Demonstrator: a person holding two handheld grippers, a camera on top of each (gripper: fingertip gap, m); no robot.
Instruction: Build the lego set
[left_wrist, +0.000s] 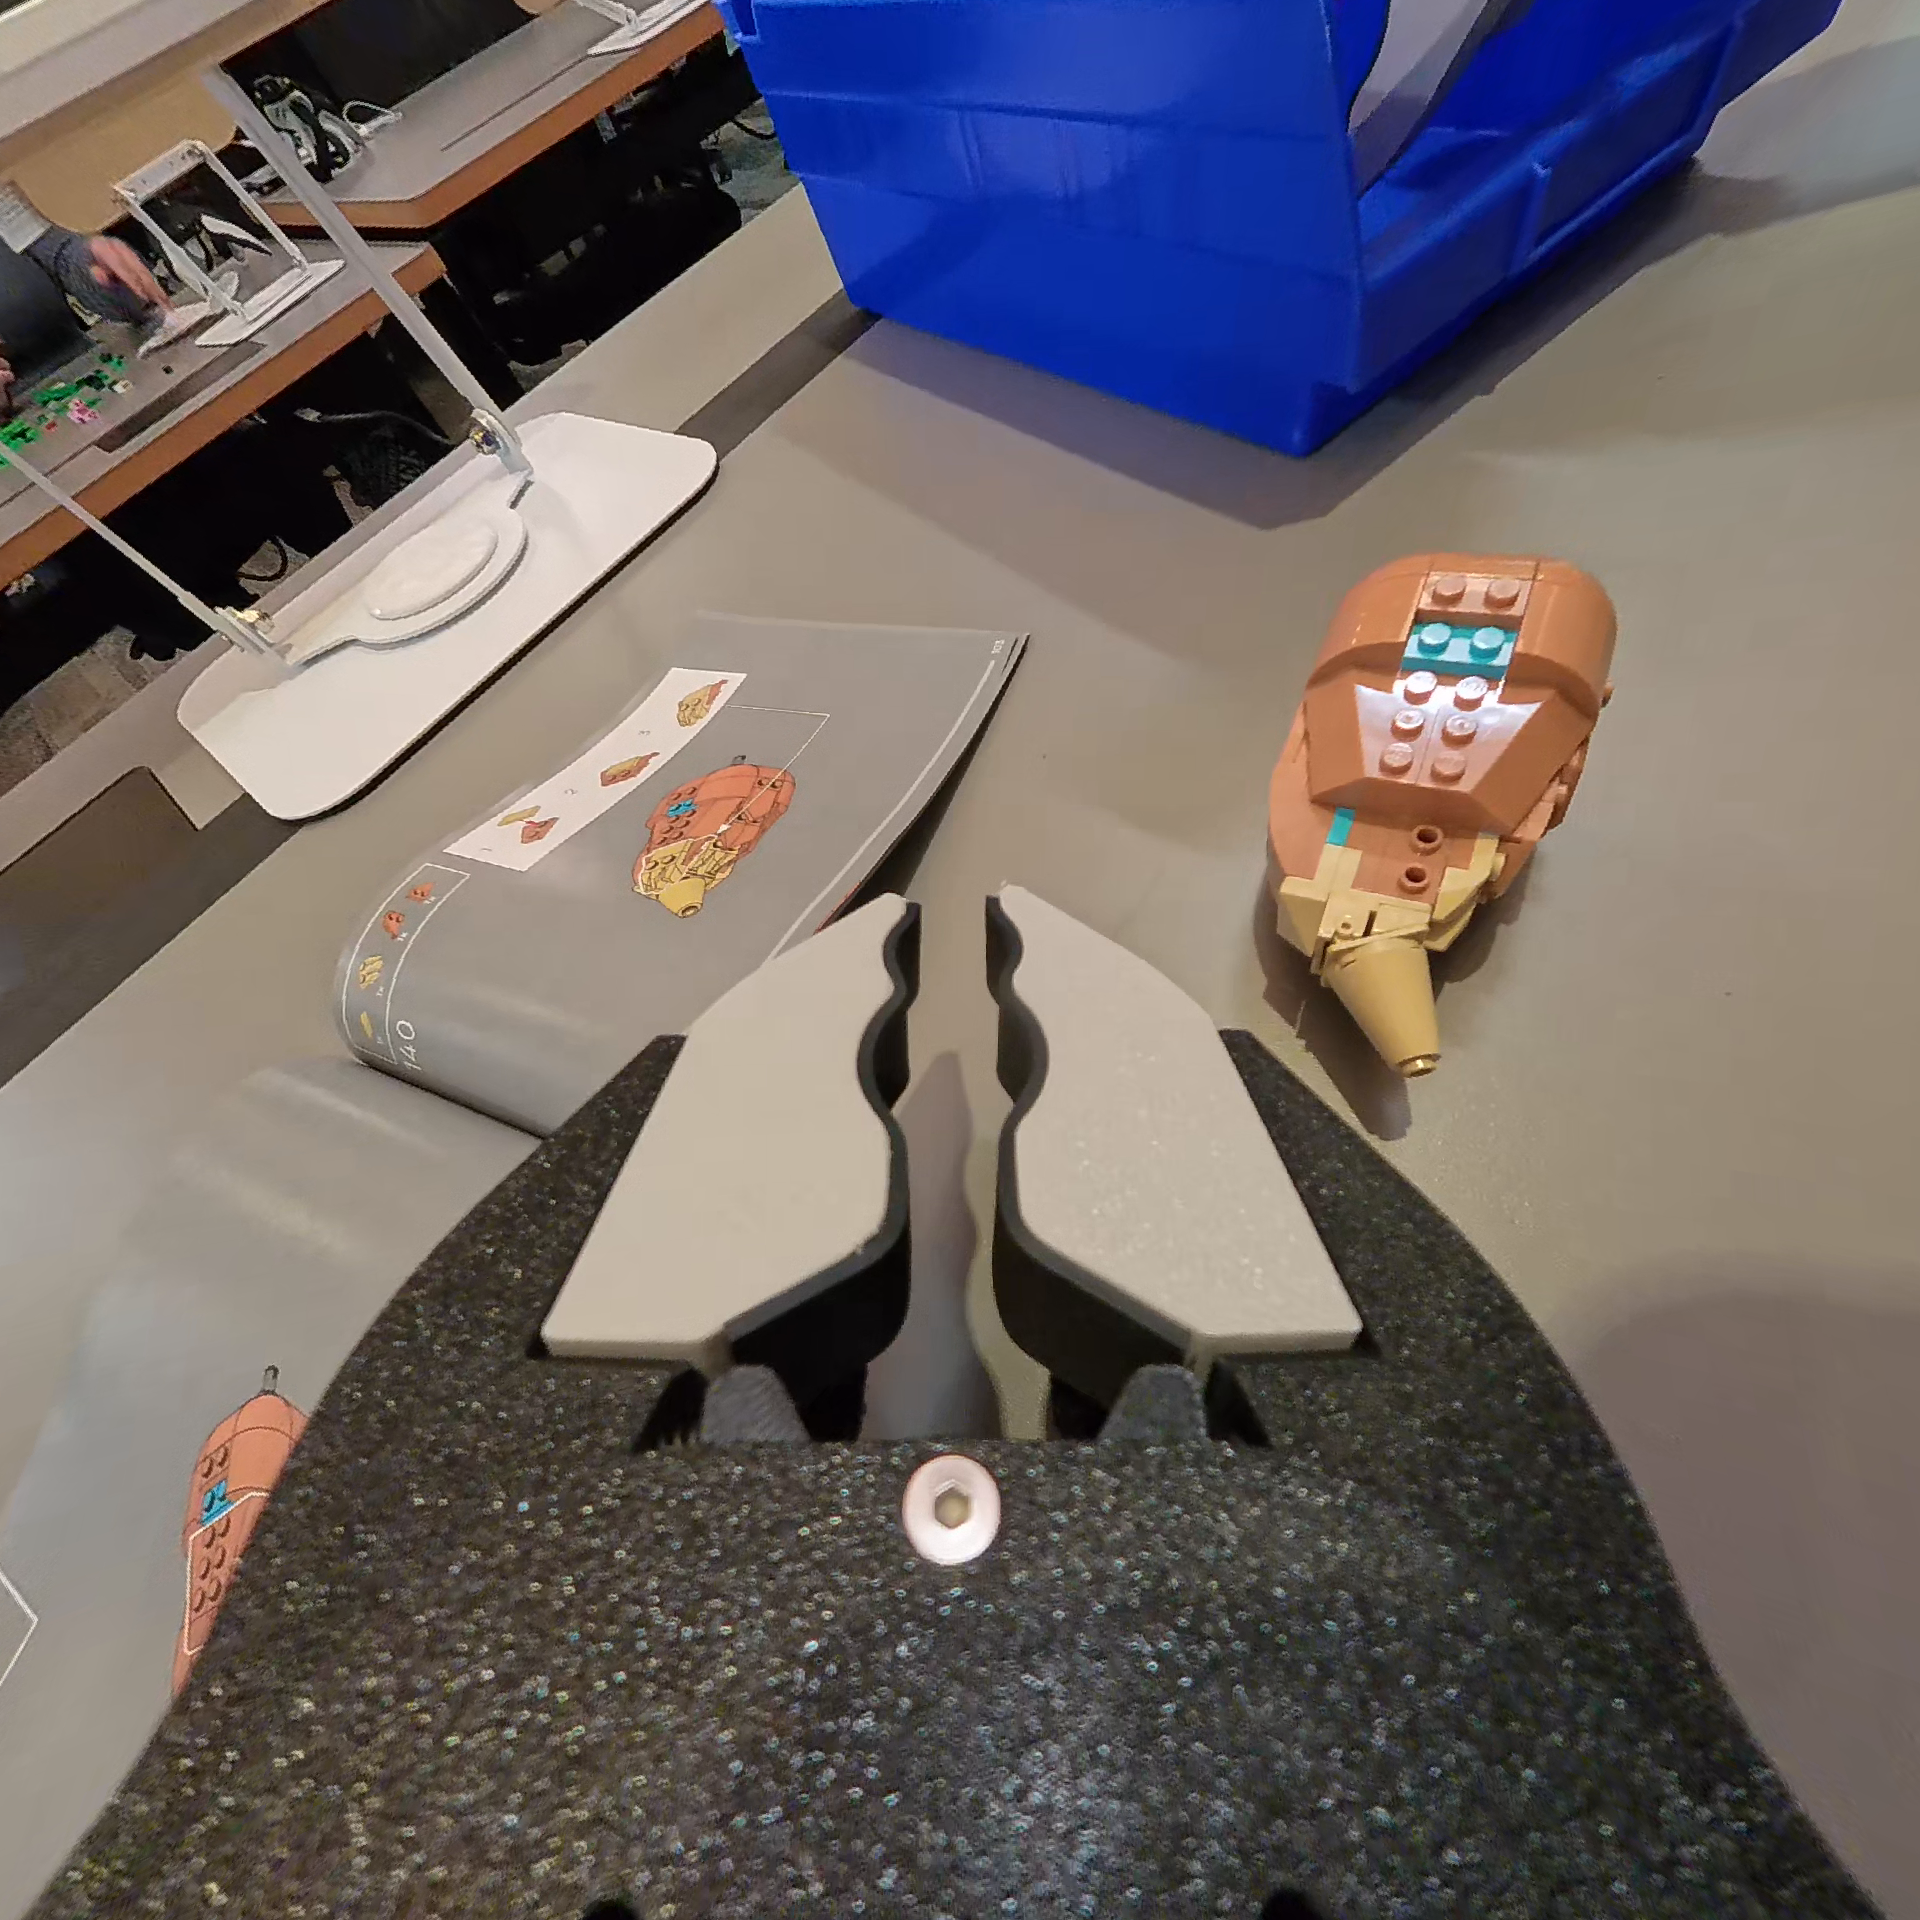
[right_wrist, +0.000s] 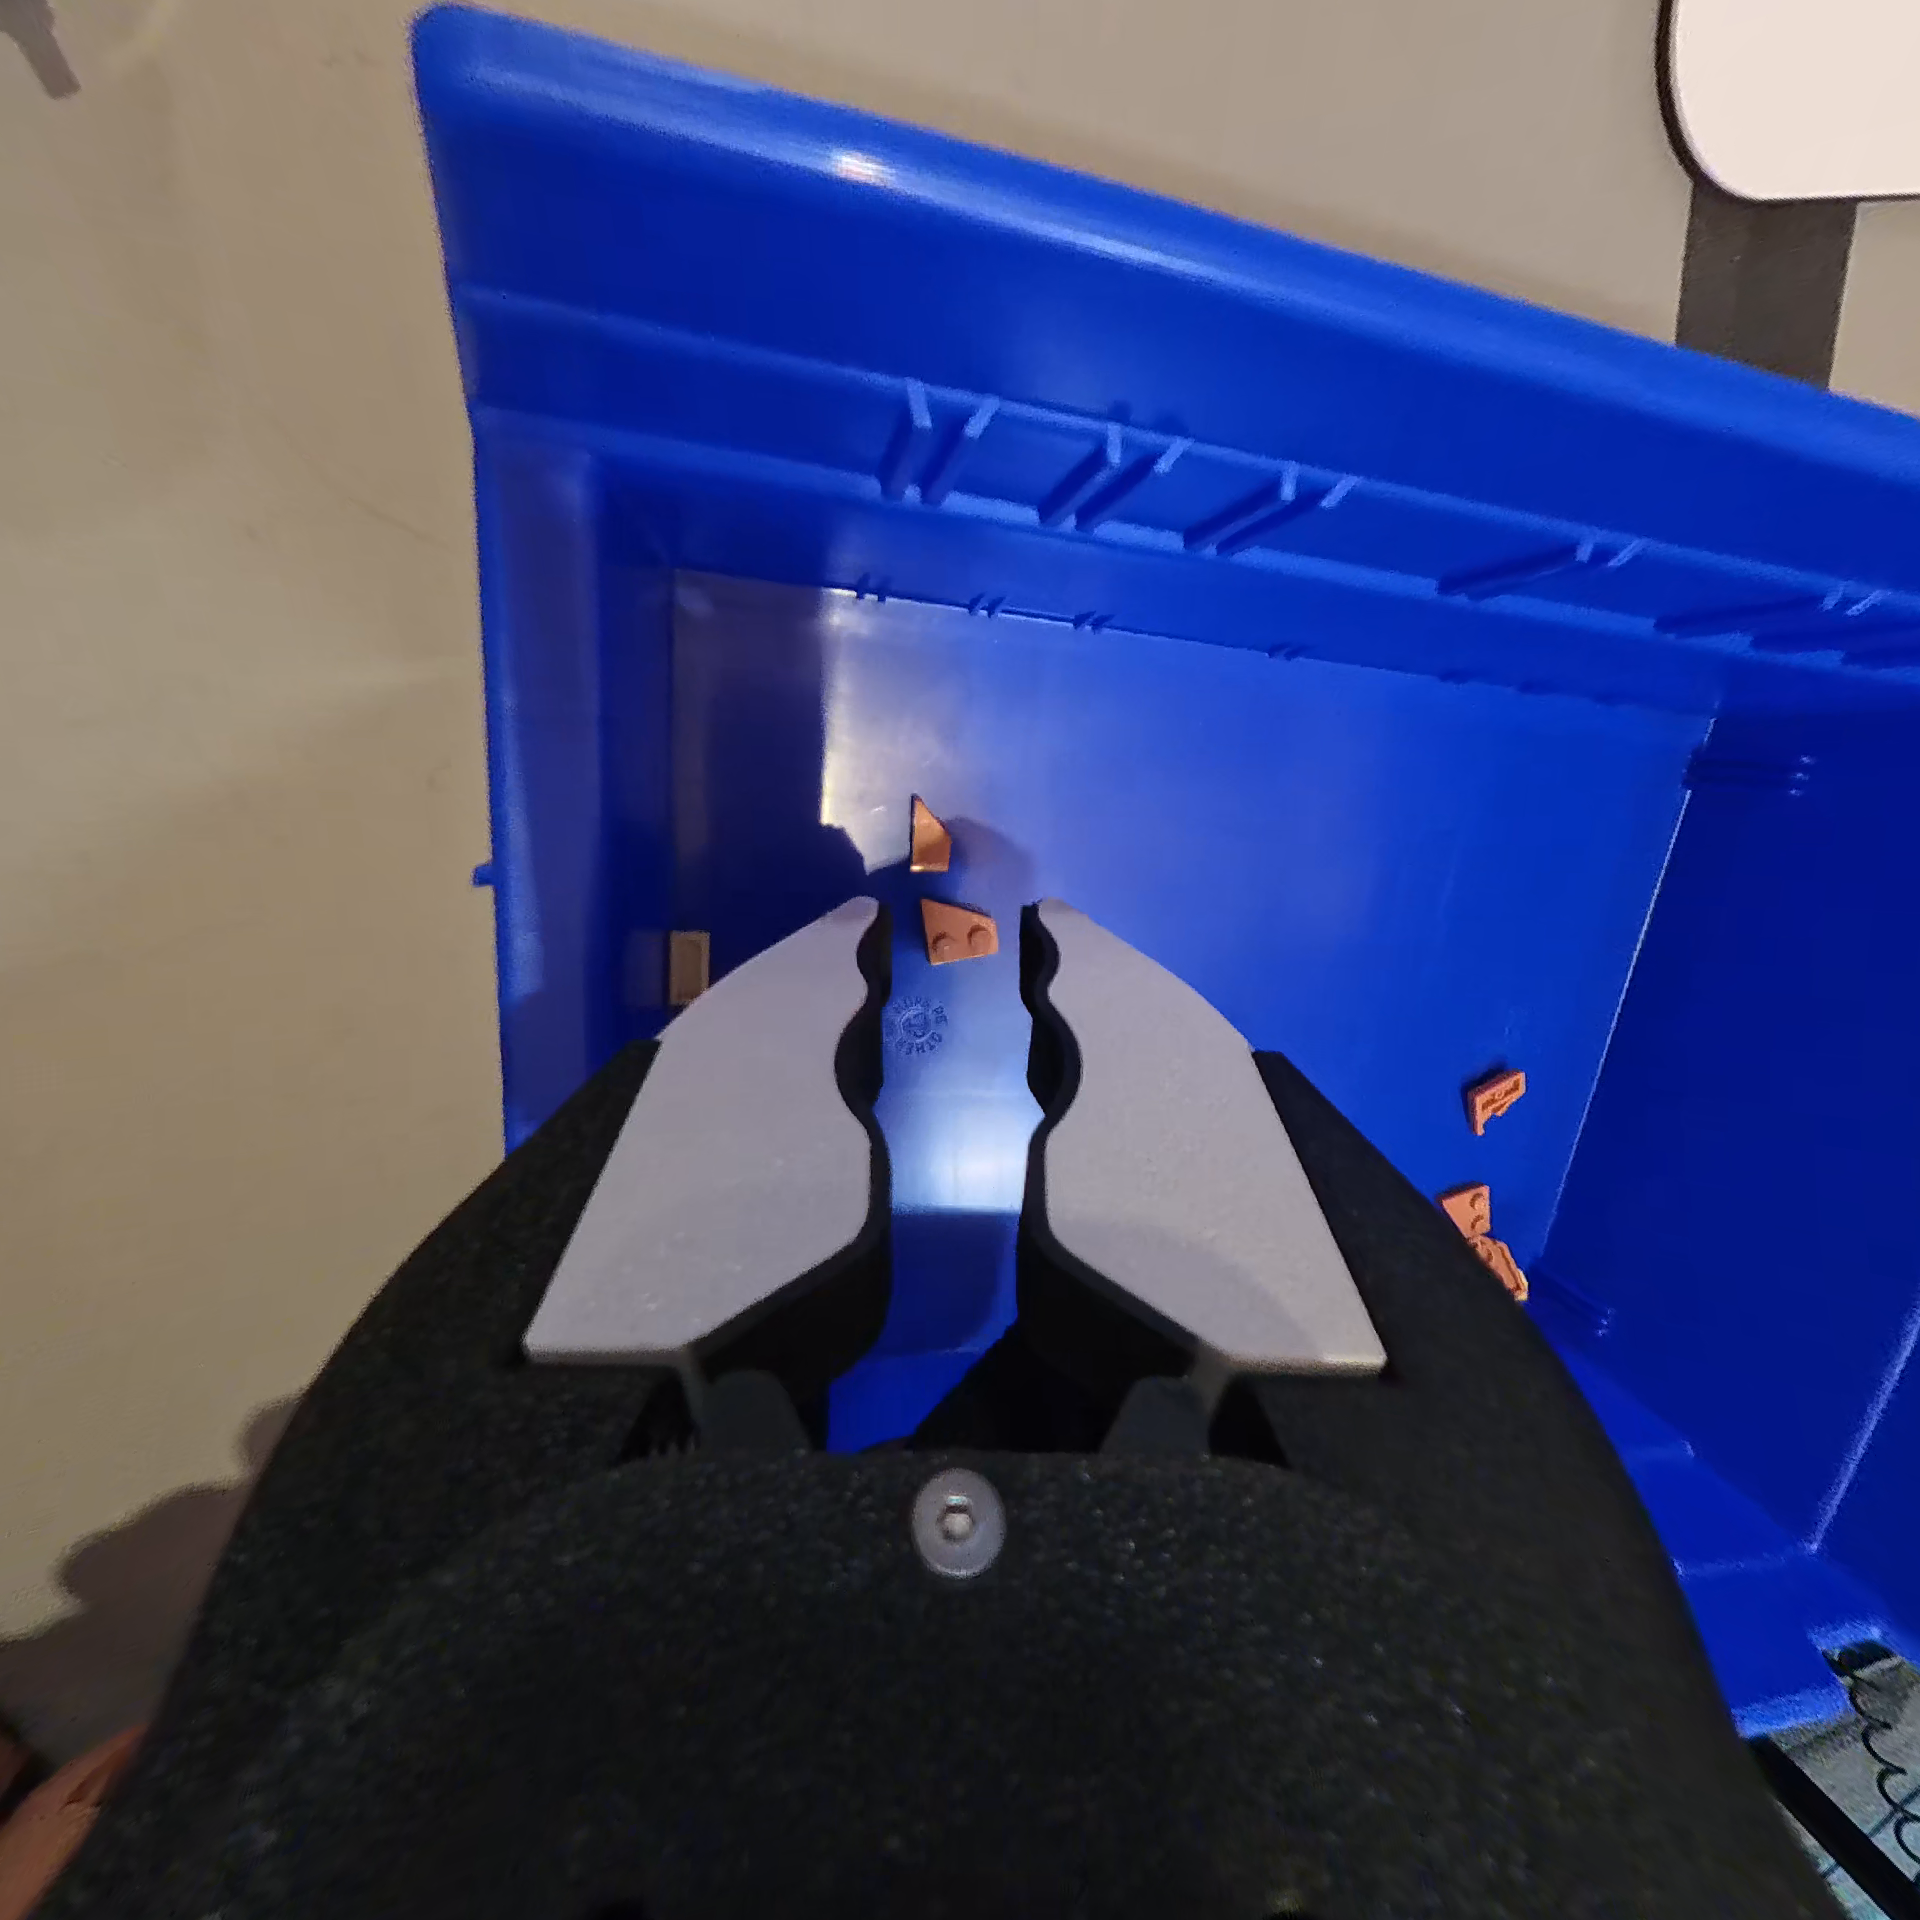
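A partly built orange and tan lego model with teal plates lies on the grey table, to the right of and beyond my left gripper. The left gripper is open with a narrow gap and holds nothing. An open instruction booklet lies under and left of it. My right gripper is open inside the blue bin. A small orange wedge plate lies on the bin floor between its fingertips. Another orange wedge piece lies just beyond. More orange pieces lie at the bin's right side.
The blue bin stands at the back of the table in the left wrist view. A white stand base with thin arms sits at the left. Other desks with a person's hand and green bricks are far left. The left gripper's tips are roughly 25 centimeters from the right gripper's.
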